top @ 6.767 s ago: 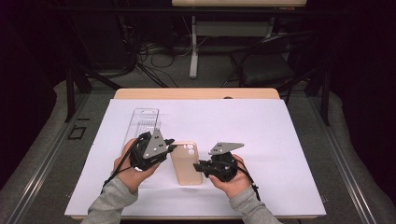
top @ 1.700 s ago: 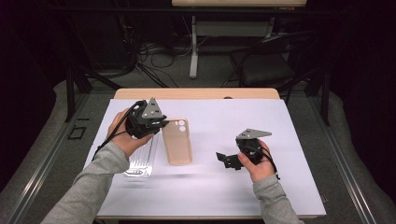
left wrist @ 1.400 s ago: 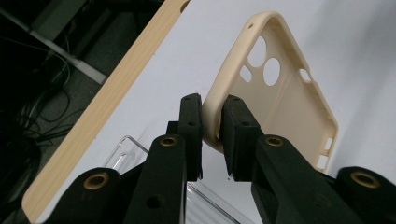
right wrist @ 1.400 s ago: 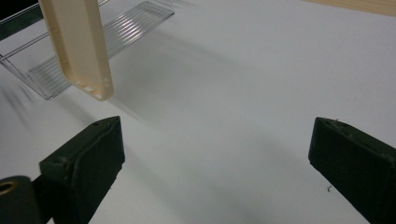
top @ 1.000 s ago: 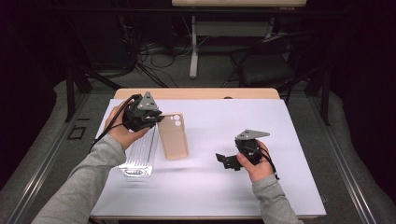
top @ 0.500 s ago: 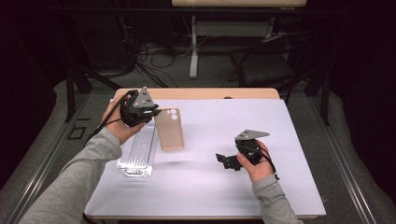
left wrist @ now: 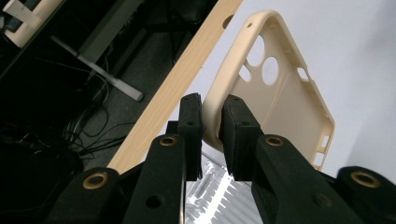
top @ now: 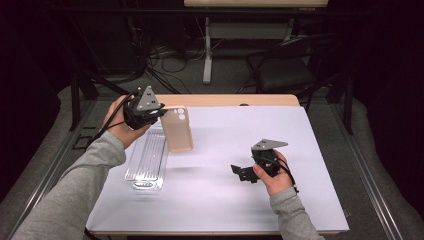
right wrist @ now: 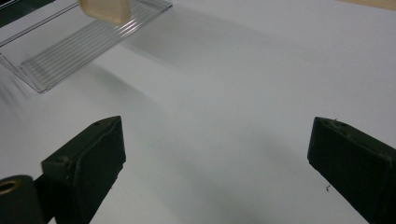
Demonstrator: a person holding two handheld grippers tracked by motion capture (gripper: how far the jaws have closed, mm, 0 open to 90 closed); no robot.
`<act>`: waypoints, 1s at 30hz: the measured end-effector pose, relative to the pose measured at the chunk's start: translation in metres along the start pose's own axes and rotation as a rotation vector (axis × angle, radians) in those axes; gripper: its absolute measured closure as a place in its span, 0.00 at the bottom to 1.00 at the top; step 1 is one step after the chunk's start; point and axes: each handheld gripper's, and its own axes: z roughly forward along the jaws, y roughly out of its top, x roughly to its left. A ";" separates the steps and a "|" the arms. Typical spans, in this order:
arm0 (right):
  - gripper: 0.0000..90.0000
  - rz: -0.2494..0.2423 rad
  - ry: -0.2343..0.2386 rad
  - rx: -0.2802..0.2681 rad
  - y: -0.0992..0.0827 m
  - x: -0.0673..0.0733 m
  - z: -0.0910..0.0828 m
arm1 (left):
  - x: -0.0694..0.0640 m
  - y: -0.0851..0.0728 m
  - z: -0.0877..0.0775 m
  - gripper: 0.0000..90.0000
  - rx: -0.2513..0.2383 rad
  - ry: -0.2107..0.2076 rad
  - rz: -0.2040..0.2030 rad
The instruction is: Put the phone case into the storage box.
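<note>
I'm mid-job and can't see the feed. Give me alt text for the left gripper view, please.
The left gripper is shut on the side wall of a beige phone case, held in the air with its open inside and camera cutouts facing the camera. Beneath it lie the white table cover, the wooden table edge and, near the jaws, a clear ribbed tray.

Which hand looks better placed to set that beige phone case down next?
Probably the left. The left gripper is clamped on the phone case rim, lifted beside the clear tray. The right gripper is open and apart.

Left tool (top: 161, 113) raised, clamped, right tool (top: 239, 171) spread
</note>
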 end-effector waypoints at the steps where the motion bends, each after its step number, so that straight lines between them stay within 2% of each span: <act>1: 0.04 0.001 0.000 0.002 0.000 0.000 0.000 | 0.002 0.000 -0.001 0.88 0.001 0.006 0.003; 11: 0.04 -0.003 -0.002 -0.007 0.000 0.000 0.000 | 0.017 -0.003 -0.006 0.88 0.012 0.055 0.001; 22: 0.04 -0.002 -0.001 -0.008 0.000 0.000 0.000 | 0.033 -0.010 -0.012 0.88 0.035 0.106 -0.037; 30: 0.04 0.001 -0.001 -0.006 0.000 0.000 0.000 | 0.043 -0.018 -0.013 0.88 0.055 0.138 -0.027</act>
